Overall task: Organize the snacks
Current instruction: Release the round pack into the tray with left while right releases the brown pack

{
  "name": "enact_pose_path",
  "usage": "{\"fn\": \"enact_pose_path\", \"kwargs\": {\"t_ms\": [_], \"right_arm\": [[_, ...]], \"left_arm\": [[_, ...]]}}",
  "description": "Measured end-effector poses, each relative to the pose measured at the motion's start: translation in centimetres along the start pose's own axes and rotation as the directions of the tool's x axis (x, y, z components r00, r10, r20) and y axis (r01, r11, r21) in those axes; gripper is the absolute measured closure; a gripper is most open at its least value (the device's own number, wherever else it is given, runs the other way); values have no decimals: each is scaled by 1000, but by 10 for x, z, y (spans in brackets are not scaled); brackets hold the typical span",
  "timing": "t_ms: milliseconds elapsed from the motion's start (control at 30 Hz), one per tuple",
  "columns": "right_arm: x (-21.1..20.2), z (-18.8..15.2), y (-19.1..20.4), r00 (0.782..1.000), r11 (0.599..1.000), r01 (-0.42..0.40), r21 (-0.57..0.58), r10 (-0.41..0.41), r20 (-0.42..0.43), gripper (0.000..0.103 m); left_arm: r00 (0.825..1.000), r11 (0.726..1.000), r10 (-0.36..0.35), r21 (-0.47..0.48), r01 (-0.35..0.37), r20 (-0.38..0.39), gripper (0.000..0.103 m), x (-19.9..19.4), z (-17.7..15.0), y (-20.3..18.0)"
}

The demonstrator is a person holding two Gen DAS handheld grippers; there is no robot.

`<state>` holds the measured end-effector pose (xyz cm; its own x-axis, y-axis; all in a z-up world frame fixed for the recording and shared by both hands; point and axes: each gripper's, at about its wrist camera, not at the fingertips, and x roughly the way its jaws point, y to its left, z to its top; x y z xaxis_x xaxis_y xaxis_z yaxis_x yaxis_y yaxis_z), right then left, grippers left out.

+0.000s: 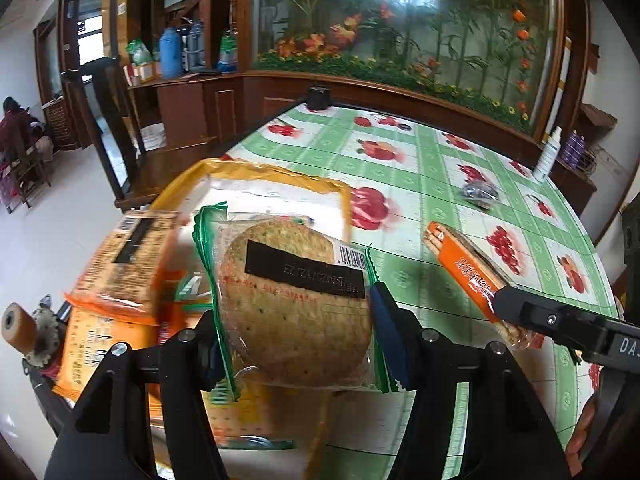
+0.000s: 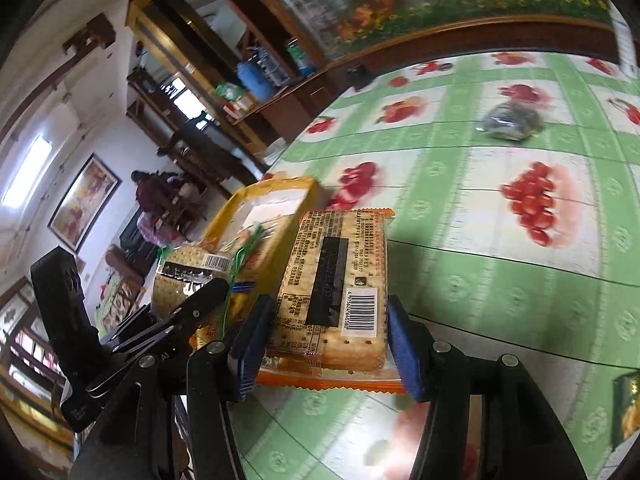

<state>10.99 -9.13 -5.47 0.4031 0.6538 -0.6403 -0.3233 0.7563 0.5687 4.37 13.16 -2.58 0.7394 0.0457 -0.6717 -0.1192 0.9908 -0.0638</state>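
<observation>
Green-checked fruit-print tablecloth (image 1: 420,184); yellow plastic tray (image 1: 340,194) at near-left corner. Round cracker in green-edged clear wrapper (image 1: 296,304) clamped by left gripper (image 1: 298,328) above tray. Rectangular cracker pack in orange wrapper (image 2: 336,292) clamped by right gripper (image 2: 324,344), beside tray's right rim. Judgement: round pack to be lowered flat before release; orange pack held clear meanwhile.

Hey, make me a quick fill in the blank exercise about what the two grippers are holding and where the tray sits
1. The left gripper is shut on a round cracker pack with ______ sealed edges.
2. The right gripper is shut on a rectangular cracker pack whose wrapper edges are ______.
3. The yellow tray sits on a tablecloth printed with ______.
4. Far out on the tablecloth lies one small dark ______.

Missing words: green; orange; fruit; bag
</observation>
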Motion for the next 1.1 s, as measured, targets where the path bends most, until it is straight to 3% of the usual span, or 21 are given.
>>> {"fn": "enact_pose_path", "kwargs": {"t_ms": [467,667,933,1100], "right_arm": [[29,3,47,999,996,-42,-78,40,-29,47],[48,19,64,997,992,-71,-105,69,-28,47],[111,58,90,997,989,-60,-133,54,-53,46],[145,59,81,992,994,-66,-86,56,-109,42]], "left_arm": [[999,996,39,-86,-36,30,42,-8,-2,46],[999,994,43,-102,-40,25,42,-5,-2,57],[1000,996,29,-81,-29,8,42,2,1,58],[997,994,79,-78,-80,-21,36,10,5,57]]}}
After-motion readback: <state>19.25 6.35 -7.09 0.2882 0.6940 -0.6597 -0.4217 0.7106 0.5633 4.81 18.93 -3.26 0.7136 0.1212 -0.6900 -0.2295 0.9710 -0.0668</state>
